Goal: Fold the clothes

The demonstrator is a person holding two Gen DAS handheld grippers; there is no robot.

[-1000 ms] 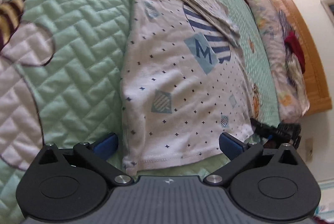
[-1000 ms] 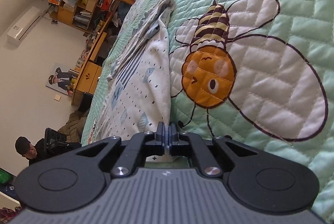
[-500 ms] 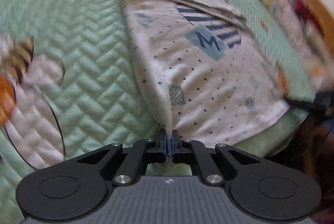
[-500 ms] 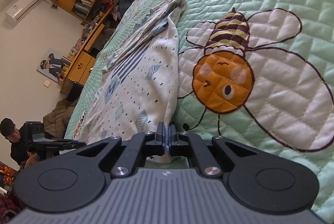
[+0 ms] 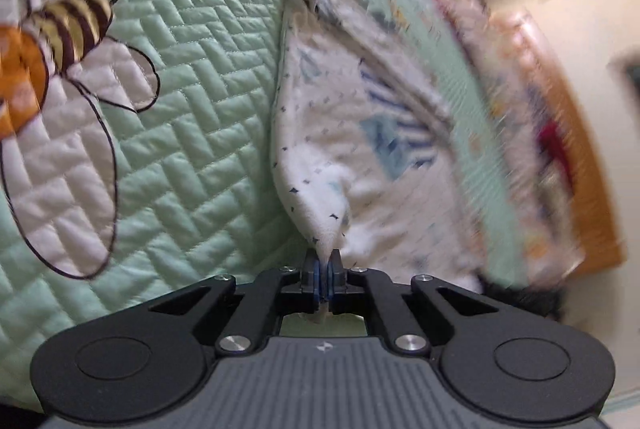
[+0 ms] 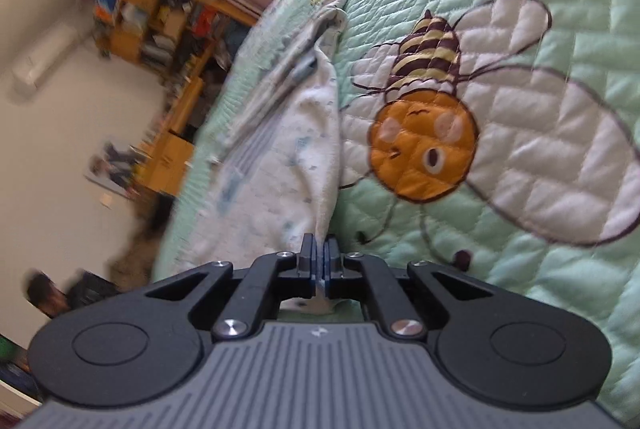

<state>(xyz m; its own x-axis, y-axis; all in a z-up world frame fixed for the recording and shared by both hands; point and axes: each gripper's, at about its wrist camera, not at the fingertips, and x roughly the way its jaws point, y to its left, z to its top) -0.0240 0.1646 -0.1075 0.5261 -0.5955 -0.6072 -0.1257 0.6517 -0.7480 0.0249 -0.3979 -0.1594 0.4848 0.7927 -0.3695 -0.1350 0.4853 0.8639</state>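
Item: shirt (image 5: 340, 165), frame centre, on quilt (image 5: 192, 77) | left gripper (image 5: 323, 265): pinching hem | right gripper (image 6: 319, 261): pinching hem | done: both corners gripped | left: every fold.

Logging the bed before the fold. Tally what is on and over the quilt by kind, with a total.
Patterned white shirt: 1, lying on the quilt
Green quilt: 1
Bee appliqué: 1, stitched on the quilt
Grippers: 2, the left gripper and the right gripper, each shut on the shirt's edge
Total: 5
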